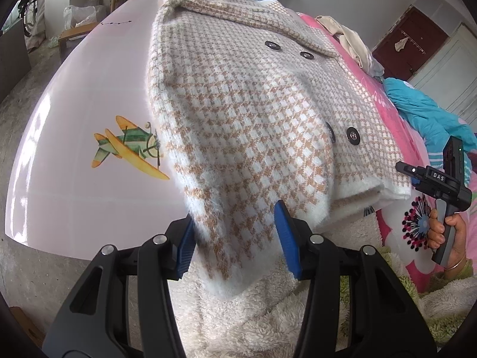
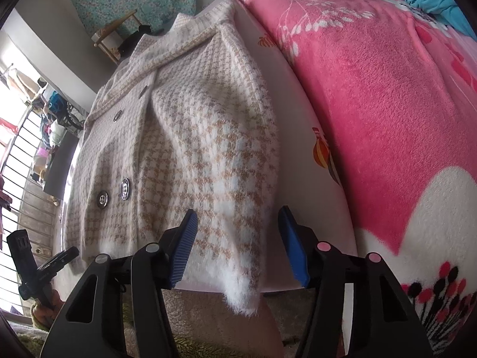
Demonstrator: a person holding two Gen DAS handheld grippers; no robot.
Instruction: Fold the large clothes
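A fuzzy checked coat [image 1: 238,104] in tan and white lies spread out on a pale pink sheet [image 1: 74,149] that has a little yellow airplane [image 1: 128,146] printed on it. The coat has dark round buttons [image 1: 352,134] down its front and a wide collar at the far end. One sleeve [image 1: 238,232] hangs off the near edge of the sheet, and its white fluffy cuff hangs over a cream fleece blanket [image 1: 238,322]. The left gripper [image 1: 235,238] is about half open, and this sleeve sits between its blue pads. The cloth touches them, but I cannot tell if they squeeze it. In the right wrist view, the other sleeve [image 2: 235,208] lies folded over the front of the coat, and its furry cuff hangs just past the sheet's edge. The right gripper [image 2: 238,247] is about half open too, with that cuff between its blue pads. The left pad touches the cloth, but the right pad stands apart from it. A bright pink blanket [image 2: 372,104] with white flowers lies just beside the coat. A hand [image 1: 447,232] holds the right gripper's handle.
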